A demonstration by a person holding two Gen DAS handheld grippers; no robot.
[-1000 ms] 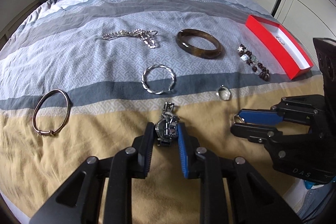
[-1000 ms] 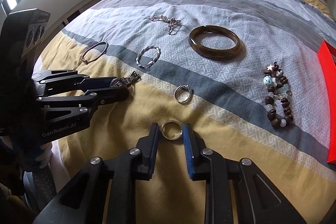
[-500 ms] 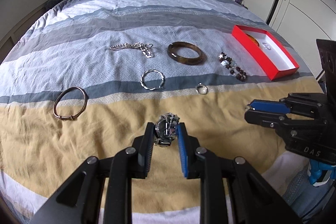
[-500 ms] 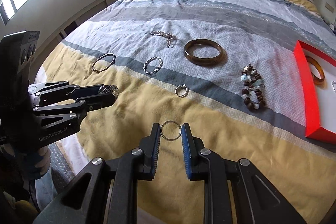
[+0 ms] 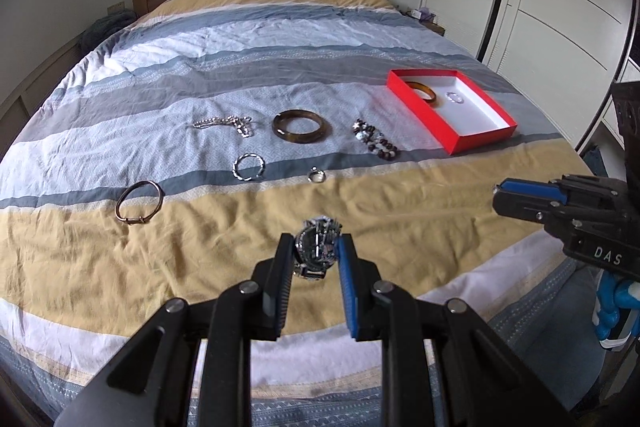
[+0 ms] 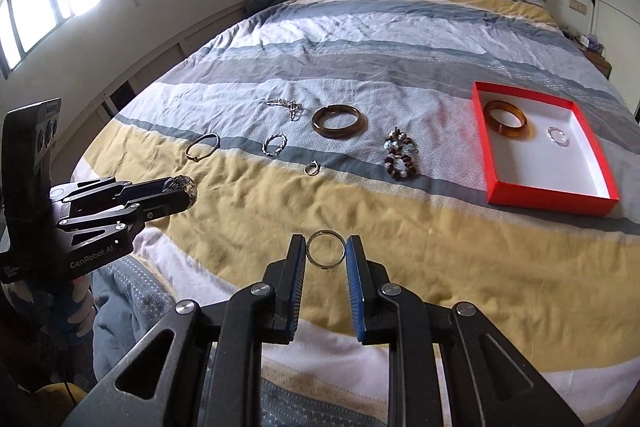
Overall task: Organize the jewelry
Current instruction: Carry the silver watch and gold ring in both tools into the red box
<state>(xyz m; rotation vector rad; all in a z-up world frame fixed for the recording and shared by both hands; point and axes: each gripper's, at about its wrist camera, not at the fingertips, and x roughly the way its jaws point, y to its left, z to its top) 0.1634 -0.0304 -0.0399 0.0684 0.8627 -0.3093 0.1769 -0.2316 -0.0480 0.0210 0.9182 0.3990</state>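
Watch (image 5: 318, 247) pinched in left hand-held gripper (image 5: 313, 255), above bedspread (image 5: 200, 247)

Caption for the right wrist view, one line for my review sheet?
Right gripper holds a thin metal ring above the striped bed; red box already contains an amber bangle.

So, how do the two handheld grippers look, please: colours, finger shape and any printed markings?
Both are matte black linkages with silver pivot pins. The left gripper and right gripper each have one black ribbed pad and one blue pad. White lettering reads "GenRobot.AI" on the left, "DAS" on the right.

Shiny metal ring (image 6: 326, 255), glossy bangle (image 5: 301, 126), matt red cardboard box (image 5: 424, 116), crumpled cotton bedspread (image 5: 200, 227).
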